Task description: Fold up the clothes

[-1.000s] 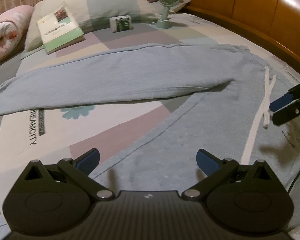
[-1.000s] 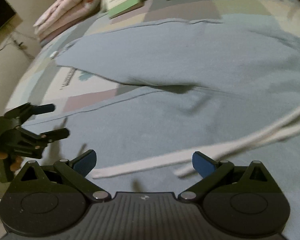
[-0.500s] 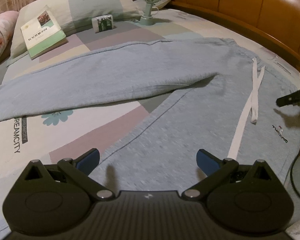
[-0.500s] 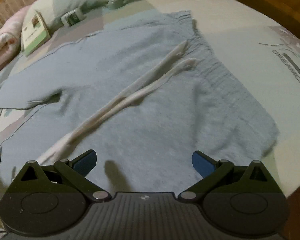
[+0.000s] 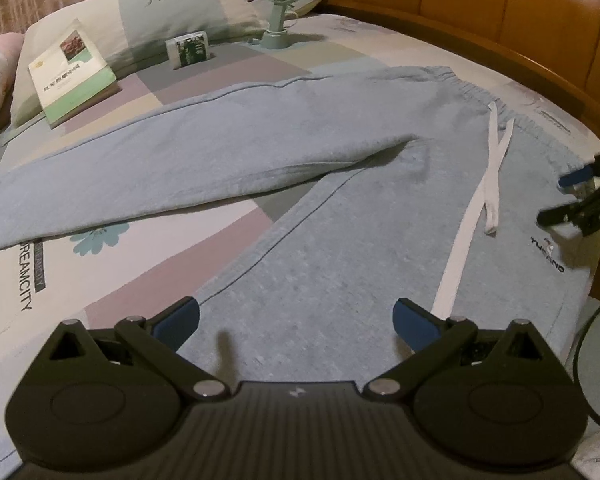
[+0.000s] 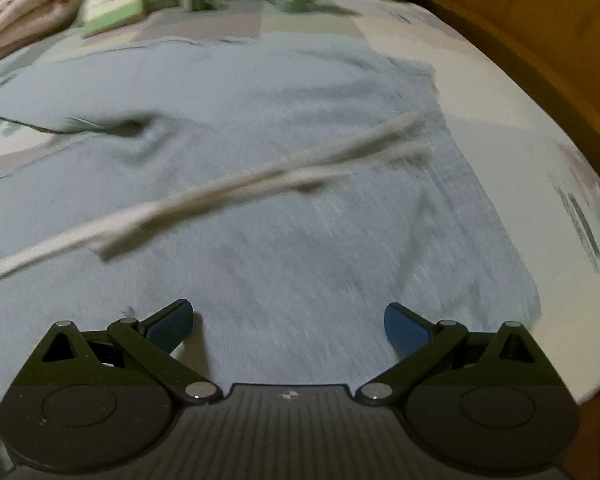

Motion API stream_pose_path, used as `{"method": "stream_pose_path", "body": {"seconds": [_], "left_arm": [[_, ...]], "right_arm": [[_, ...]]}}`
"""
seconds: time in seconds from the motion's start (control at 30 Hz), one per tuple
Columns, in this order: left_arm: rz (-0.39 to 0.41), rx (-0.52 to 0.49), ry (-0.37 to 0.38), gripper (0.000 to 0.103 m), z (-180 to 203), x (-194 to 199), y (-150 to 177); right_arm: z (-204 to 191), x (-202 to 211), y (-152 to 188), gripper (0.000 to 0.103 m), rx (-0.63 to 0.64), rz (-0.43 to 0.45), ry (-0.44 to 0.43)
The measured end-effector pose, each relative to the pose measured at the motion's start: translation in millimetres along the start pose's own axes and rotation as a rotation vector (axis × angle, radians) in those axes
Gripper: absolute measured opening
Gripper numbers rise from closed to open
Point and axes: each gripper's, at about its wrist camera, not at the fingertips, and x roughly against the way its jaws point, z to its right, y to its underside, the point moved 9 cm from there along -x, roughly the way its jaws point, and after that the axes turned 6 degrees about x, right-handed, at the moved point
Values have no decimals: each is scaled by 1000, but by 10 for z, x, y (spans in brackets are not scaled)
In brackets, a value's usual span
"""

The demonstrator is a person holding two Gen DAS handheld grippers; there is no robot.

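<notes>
Folding well calls for both grips first: the grey sweatpants (image 5: pixel 340 208) lie flat ahead of and under the left tongs (image 5: pixel 296 316) and right tongs (image 6: pixel 288 320), each spread wide and empty, so pinch waistband and leg evenly.

- The sweatpants (image 5: pixel 340 272) in front of me are pale grey-blue, with a white drawstring (image 5: pixel 480 208) and a small dark logo (image 5: pixel 548 254).
- The bedsheet (image 5: pixel 112 276) is patchwork: mauve, cream, grey blocks, a teal flower, black lettering.
- My left gripper (image 5: pixel 296 318) is black with blue pads (image 5: pixel 178 316).
- The fan (image 5: pixel 278 4) is sage green.
- The headboard (image 5: pixel 480 8) is orange-brown wood.
</notes>
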Motion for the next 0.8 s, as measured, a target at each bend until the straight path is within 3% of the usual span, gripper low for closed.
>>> {"method": "stream_pose_path", "body": {"seconds": [0.17, 0.47, 0.6, 0.7, 0.8], "left_arm": [[17, -3, 4, 102, 35, 60, -20], [-5, 16, -1, 102, -31, -3, 17], [6, -2, 32, 102, 52, -11, -15], [3, -16, 50, 102, 115, -18, 1], [-9, -20, 59, 102, 135, -32, 43]], "right_arm": [[41, -161, -341, 103, -5, 51, -37], [538, -198, -42, 103, -141, -4, 20], [398, -50, -96, 103, -164, -7, 45], [143, 35, -220, 103, -128, 38, 10], [-90, -40, -256, 103, -83, 29, -7]]}}
